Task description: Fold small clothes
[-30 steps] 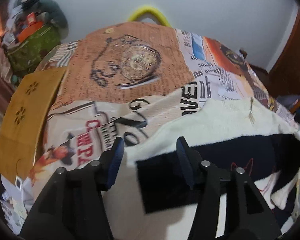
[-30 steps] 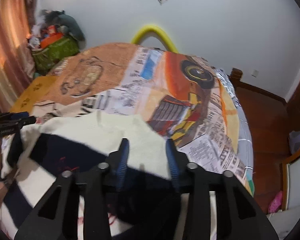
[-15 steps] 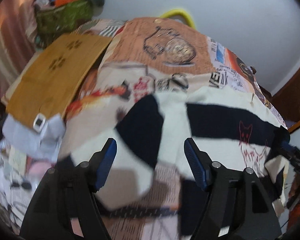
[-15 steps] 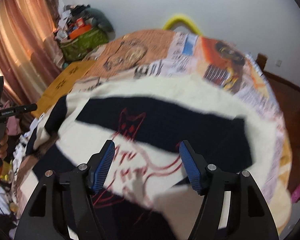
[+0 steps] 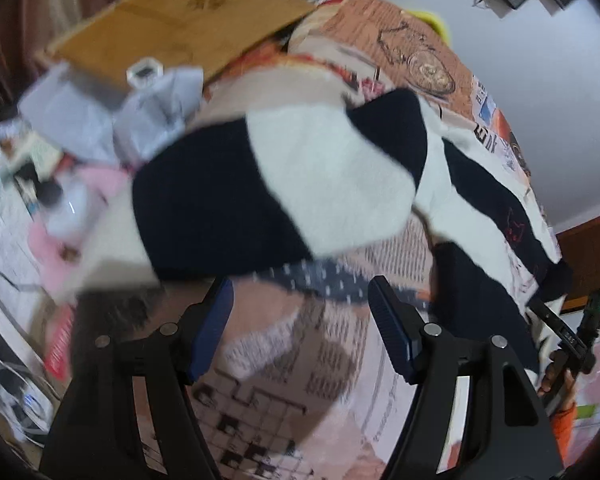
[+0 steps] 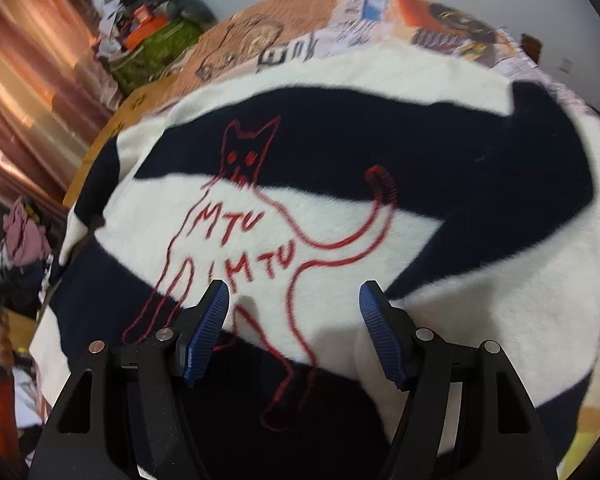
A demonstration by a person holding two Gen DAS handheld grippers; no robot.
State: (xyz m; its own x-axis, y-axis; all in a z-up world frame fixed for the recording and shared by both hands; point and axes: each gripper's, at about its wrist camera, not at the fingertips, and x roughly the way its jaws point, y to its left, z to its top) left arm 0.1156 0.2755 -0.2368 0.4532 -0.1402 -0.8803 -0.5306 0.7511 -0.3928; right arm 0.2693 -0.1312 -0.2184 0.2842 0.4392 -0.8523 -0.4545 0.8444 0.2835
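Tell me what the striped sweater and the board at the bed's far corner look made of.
Striped sweater: soft fuzzy knit, likely fleece or brushed wool; its stripe edges look furry, and the red cat outline seems stitched on. Board: matte tan, flat and stiff, probably wood or bamboo, though blur leaves that open.

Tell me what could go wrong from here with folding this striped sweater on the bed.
The sleeve lies spread toward the bed's edge, near the clutter; a pull might drag it off or snag it. Both the left gripper and right gripper are open and empty, so the sweater may bunch if grabbed unevenly. The pictures are blurred, so aim could be off.
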